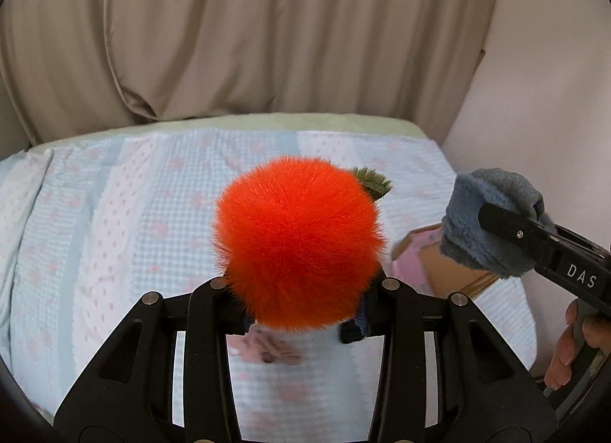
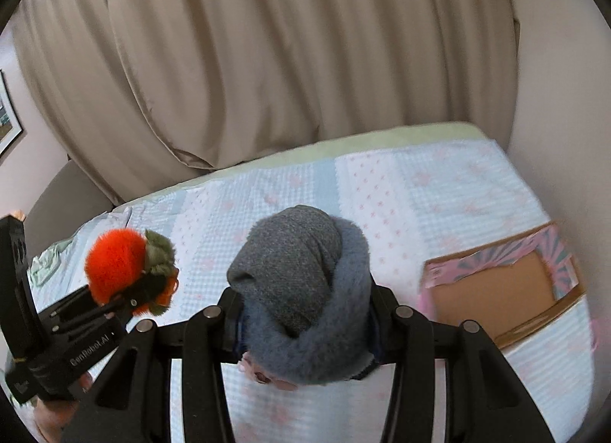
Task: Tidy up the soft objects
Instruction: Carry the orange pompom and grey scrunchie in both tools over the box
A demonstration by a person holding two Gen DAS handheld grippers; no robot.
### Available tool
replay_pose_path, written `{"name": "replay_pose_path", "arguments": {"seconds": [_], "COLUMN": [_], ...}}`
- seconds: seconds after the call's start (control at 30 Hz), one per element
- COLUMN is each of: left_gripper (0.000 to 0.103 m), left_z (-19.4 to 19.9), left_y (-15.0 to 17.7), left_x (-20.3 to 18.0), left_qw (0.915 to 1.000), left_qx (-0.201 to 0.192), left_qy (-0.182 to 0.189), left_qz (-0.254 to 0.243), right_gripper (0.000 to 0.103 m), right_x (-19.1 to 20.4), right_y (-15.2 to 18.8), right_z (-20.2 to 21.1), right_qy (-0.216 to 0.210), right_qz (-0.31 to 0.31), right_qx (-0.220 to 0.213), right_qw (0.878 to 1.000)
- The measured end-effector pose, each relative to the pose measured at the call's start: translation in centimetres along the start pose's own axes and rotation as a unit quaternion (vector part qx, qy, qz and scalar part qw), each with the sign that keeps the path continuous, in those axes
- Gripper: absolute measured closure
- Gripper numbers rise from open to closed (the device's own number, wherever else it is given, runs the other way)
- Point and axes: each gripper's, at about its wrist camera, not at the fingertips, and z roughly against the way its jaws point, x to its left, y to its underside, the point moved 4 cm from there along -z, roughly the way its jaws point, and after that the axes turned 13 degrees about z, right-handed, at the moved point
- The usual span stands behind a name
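Item 1, far left: left gripper (image 1: 298,313), fingers pinched on the orange plush ball (image 1: 298,244), held clear above the bed (image 1: 114,214). Long fluffy pile, a green leaf tuft (image 1: 372,179) on the side away from the fingers. Judged very light and fully compressible; the pile looks slick, so the hold is best kept deep on the core, not on the fur tips or the leaf

Item 2, centre right: right gripper (image 2: 305,343), fingers closed on the blue-grey fleece bundle (image 2: 301,290), also raised off the bed. Smoother grey knit inside, a thicker blue fleece roll around it. Judged light, limp, liable to unroll or slide out in layers; grip across the whole roll so both layers are trapped

Item 3, lower centre: small pink soft item (image 1: 267,351), lying on the checked bedcover beneath both grippers. Blurred; kind cannot be told

Item 4, right: cardboard box (image 2: 496,290) with a pink patterned lining, open and lying on the bed near the right edge; judged the likely receptacle

View notes: the left wrist view shows the ball from behind and only a corner of the box, plus the person's fingers (image 1: 565,351) on the right handle. The right wrist view shows the box interior as bare, the ball's leaf side (image 2: 158,256), and a framed picture (image 2: 7,114) on the left wall
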Motion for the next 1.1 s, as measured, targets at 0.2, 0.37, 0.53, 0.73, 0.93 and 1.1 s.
{"name": "replay_pose_path", "arguments": {"seconds": [0.2,0.37,0.53,0.73,0.93,1.1], "left_gripper": [0.068,0.068,0.068,0.068,0.068,0.068], "left_z": [1.3,-0.1,-3.0,-7.9,-14.9,-21.1], "left_y": [1.2,2.9,4.6,6.6,9.3,11.4], "left_x": [-8.0,-14.7,-19.5,-23.5,-25.1,-26.2], "left_qw": [0.9998,0.9997,0.9992,0.9976,0.9912,0.9833], "left_qx": [-0.016,-0.011,0.013,0.061,0.130,0.181], "left_qy": [0.003,0.009,0.015,0.011,0.004,-0.011], "left_qz": [0.010,0.021,0.035,0.029,0.023,0.018], "right_gripper": [0.060,0.060,0.060,0.060,0.060,0.060], "right_x": [-5.2,-11.6,-18.3,-24.5,-28.6,-31.9], "right_y": [0.3,0.4,0.8,2.0,3.3,5.4], "right_z": [5.0,8.1,9.4,8.7,4.6,-0.2], "right_qy": [0.009,0.022,0.034,0.049,0.060,0.057], "right_qz": [0.021,0.025,0.021,0.003,-0.012,-0.021], "right_qx": [-0.006,-0.004,0.006,0.042,0.087,0.149], "right_qw": [1.000,0.999,0.999,0.998,0.994,0.987]}}
